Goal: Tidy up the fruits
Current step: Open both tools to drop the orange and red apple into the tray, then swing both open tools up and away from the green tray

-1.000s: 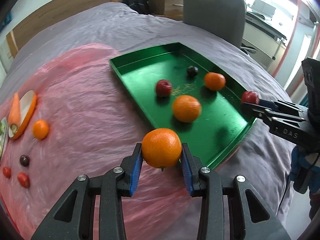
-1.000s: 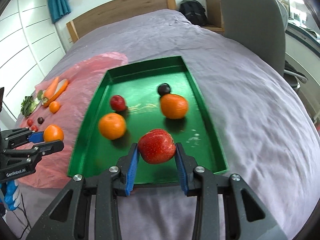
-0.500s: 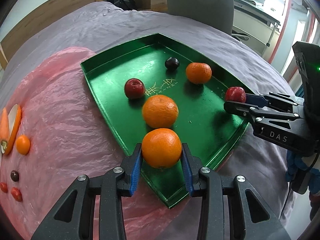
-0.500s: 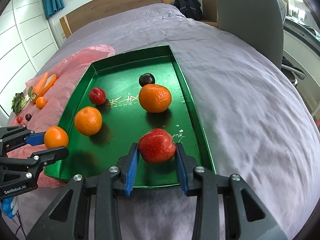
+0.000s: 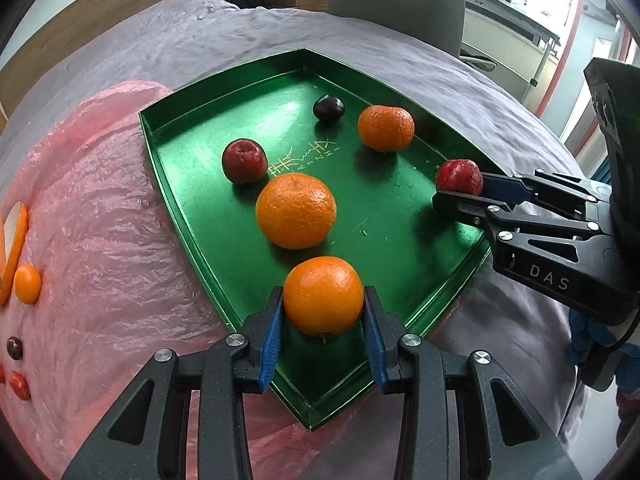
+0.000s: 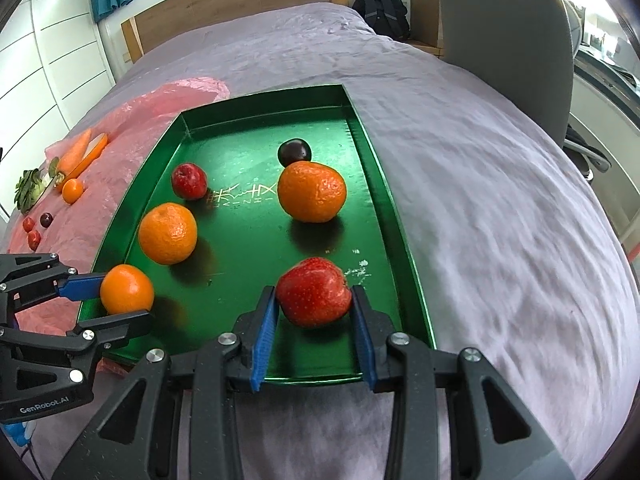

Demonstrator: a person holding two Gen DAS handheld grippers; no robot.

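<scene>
My left hand-held gripper (image 5: pixel 323 314) is clamped on an orange (image 5: pixel 323 300), blue pads pressing both its sides, over the near left corner of the green tray (image 5: pixel 192 184). My right hand-held gripper (image 6: pixel 314 312) is gripping a red apple (image 6: pixel 314 291) over the tray's near right corner; can't tell if either fruit touches the tray floor. The tray sits on the bed (image 6: pixel 480 160), its left edge over a pink plastic sheet (image 5: pixel 100 240). Loose in the tray: two more oranges (image 6: pixel 168 233) (image 6: pixel 312 191), a small red apple (image 6: pixel 189 181), a dark plum (image 6: pixel 295 152) just behind the right orange. On the sheet near the bed's left edge: carrot (image 6: pixel 76 148), small orange fruit (image 6: pixel 73 191), small red and dark fruits.
</scene>
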